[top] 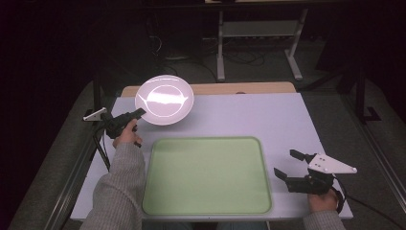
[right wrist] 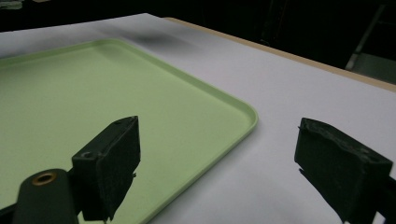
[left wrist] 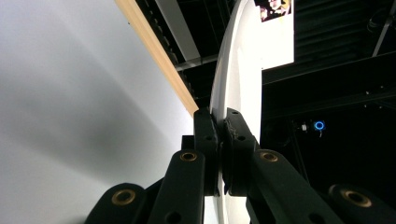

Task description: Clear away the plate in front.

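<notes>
A white plate [top: 164, 99] hangs tilted above the far left of the table, lifted off the surface. My left gripper [top: 139, 113] is shut on its near-left rim. In the left gripper view the plate [left wrist: 238, 70] stands edge-on, and both pads of my left gripper [left wrist: 221, 122] clamp its rim. A light green tray [top: 207, 175] lies flat in the middle near the front edge, with nothing on it. My right gripper [top: 286, 163] rests open at the tray's right side, low over the table. In the right gripper view the right gripper [right wrist: 247, 154] has wide jaws, with the tray's corner [right wrist: 243, 112] between them.
The white tabletop [top: 268, 120] has a wooden strip [top: 239, 88] along its far edge. Behind it stand metal frame legs [top: 221, 48] on a dark floor. A cable [top: 368, 205] trails from the right gripper off the table's front right corner.
</notes>
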Demonstrator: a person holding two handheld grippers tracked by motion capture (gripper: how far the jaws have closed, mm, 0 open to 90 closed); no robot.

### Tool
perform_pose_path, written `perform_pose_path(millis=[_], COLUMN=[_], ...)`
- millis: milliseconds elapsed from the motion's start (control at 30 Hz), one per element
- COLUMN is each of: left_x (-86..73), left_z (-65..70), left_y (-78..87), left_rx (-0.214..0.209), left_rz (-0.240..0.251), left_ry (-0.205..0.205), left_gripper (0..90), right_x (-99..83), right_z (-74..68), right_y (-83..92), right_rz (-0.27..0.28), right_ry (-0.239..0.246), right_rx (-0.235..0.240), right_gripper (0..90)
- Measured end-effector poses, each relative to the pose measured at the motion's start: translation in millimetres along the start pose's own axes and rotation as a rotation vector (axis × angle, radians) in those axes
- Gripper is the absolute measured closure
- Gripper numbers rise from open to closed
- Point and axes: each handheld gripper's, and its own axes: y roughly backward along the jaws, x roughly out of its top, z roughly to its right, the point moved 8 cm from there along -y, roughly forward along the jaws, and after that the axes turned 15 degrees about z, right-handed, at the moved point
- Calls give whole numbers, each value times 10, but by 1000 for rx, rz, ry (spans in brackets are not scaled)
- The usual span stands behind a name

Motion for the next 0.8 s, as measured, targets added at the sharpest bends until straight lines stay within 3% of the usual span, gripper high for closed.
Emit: perform_pose_path(millis=[433,800], left_x=[-22,-147], left_z=[-60,-335], left_y=[269,465], left_rx=[-43,10], left_rz=[-21,-61], left_ry=[-9,-23], left_gripper=[862,862], right_x=[8,9], right_z=[0,-10], right_y=[-3,-11], right_rz=[9,7], right_ry=[-13,-14], right_rx=[-2,-2], right_gripper=[135,135])
